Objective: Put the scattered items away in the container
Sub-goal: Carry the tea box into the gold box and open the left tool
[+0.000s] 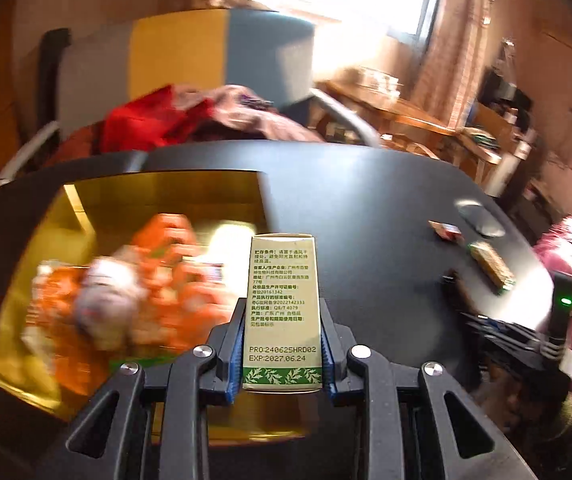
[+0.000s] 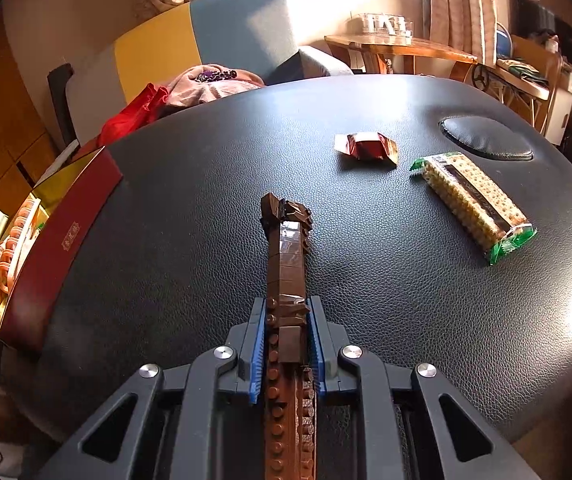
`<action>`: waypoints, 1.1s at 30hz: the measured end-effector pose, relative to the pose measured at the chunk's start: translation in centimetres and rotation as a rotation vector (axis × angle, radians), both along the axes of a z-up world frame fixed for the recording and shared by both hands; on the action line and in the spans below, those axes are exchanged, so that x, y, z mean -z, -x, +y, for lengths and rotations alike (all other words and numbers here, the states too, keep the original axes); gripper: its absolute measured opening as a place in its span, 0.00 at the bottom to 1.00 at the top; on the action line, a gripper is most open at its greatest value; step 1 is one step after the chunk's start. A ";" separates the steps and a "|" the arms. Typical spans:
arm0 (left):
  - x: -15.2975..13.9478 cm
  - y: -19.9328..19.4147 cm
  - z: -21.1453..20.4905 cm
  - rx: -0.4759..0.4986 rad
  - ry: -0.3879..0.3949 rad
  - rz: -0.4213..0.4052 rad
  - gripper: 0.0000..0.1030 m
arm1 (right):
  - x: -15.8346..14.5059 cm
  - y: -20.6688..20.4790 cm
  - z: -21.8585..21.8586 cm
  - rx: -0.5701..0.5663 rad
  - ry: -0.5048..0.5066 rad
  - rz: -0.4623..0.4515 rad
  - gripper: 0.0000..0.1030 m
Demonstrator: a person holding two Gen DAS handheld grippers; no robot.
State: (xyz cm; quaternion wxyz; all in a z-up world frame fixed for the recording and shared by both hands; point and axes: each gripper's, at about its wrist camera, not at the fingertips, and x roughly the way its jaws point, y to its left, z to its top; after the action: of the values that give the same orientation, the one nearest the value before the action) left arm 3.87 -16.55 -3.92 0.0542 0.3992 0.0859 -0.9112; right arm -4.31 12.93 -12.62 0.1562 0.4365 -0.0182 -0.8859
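Left gripper (image 1: 281, 344) is clamped on a small upright carton (image 1: 283, 304), printed side toward my camera, and I see it held above the near right corner of the open box (image 1: 157, 188). That box has a gold lining and a dark red outer wall, and it sits at the left edge of the black table (image 2: 205, 184). Orange packets (image 1: 157, 280) already lie inside it, blurred in my left view.

Right gripper (image 2: 286, 344) is closed tight on a long brown brick model (image 2: 286, 264), which runs forward between the blue pads, its far end over the table; I cannot tell whether it touches. Farther right, a small red-brown wrapped candy (image 2: 366, 146) and a green-ended pack of crackers (image 2: 472, 204) lie apart from each other on the table, near a padded oval dent (image 2: 486, 138). Behind the table I see a chair (image 2: 225, 28) with clothes (image 2: 189, 92) heaped on it.
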 end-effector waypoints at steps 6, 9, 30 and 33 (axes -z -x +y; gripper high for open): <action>1.6 0.4 -7.9 -0.165 -0.022 -0.060 0.29 | 0.0 -0.1 -0.4 -0.001 -0.025 0.008 0.20; 2.5 1.0 -9.2 -0.181 -0.023 -0.081 0.29 | 0.0 -0.1 -0.6 -0.002 -0.038 0.009 0.21; 0.6 -2.0 -9.3 -0.266 -0.027 0.000 0.37 | -0.5 0.2 -1.5 0.003 -0.041 -0.010 0.19; 0.3 -3.9 -9.0 -0.270 -0.016 0.017 0.37 | -0.8 0.4 -1.9 -0.009 0.016 -0.026 0.19</action>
State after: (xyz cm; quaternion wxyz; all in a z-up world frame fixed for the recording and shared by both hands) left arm 7.73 -25.57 -4.18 0.1721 0.3768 0.1466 -0.8983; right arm -4.70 11.04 -11.82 0.1632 0.4469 -0.0252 -0.8792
